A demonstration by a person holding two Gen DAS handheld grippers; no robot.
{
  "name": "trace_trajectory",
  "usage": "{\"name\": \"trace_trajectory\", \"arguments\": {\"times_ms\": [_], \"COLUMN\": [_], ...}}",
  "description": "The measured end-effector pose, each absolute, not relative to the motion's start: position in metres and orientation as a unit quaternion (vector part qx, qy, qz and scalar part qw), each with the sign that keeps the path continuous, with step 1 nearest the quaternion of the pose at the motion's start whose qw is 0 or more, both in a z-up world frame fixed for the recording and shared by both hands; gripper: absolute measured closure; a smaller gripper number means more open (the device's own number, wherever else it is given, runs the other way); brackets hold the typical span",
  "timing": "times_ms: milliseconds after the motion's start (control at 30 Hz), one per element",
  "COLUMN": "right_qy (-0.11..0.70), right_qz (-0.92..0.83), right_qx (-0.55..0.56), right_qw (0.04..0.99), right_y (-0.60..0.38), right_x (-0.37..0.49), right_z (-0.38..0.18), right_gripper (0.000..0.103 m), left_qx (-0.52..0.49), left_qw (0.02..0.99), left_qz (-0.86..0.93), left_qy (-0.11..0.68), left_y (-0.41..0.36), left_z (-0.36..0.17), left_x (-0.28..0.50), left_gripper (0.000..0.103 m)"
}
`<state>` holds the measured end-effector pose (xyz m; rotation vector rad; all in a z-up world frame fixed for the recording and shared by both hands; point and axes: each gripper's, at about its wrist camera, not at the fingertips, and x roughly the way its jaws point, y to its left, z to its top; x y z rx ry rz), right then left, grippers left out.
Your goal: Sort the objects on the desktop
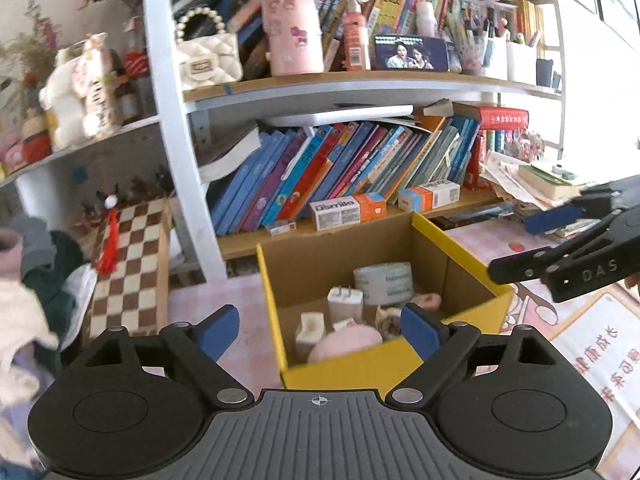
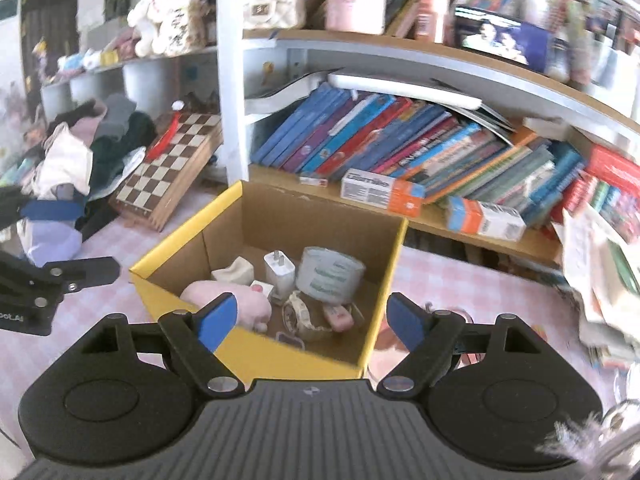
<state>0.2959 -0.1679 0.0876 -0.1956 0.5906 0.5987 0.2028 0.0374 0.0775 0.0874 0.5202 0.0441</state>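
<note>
Left wrist view: my left gripper (image 1: 320, 330) stands released and empty over the yellow box (image 1: 400, 364) at lower centre; my right gripper (image 2: 310, 318) likewise. Items lie inside. Next, I should lift clear before seeking another desk object.

The left gripper (image 1: 320, 332) fills the bottom of its own view, jaws spread wide, nothing between the blue pads (image 1: 219, 330). In the right wrist view it enters at the left edge, also spread. The right gripper (image 2: 310, 318) sits low in its frame, jaws wide and empty; the left wrist view shows it at the right edge, tilted.
</note>
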Motion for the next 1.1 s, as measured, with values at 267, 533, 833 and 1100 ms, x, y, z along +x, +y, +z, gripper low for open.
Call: {"name": "trace_trajectory", "arguments": {"times_ms": [267,533,833,1100], "right_qy": [0.292,0.303,0.322,0.344], "right_qz": [0.247,0.222,0.202,0.203], "right_qx": [-0.071,-0.084,-0.085,-0.092], "right_qw": [0.921,0.923,0.921,0.912], "right_y": [-0.187,-0.189,-0.181,-0.169], "right_x": [0.234,0.179,0.137,0.111], "right_z": [0.072,0.047,0.020,0.005], "right_gripper": [0.019,0.017,0.013,0.011], "left_qx": [0.034,0.032,0.039,0.039], "left_qw": [0.965,0.955,0.948,0.943], "left_qz": [0.027,0.026,0.026,0.009], "left_qy": [0.260,0.293,0.315,0.330], "left_y": [0.032,0.031,0.025,0.021], "left_z": [0.067,0.041,0.019,0.008], "left_x": [0.154,0.114,0.082,0.067], "left_gripper": [0.012,0.012,0.012,0.007]}}
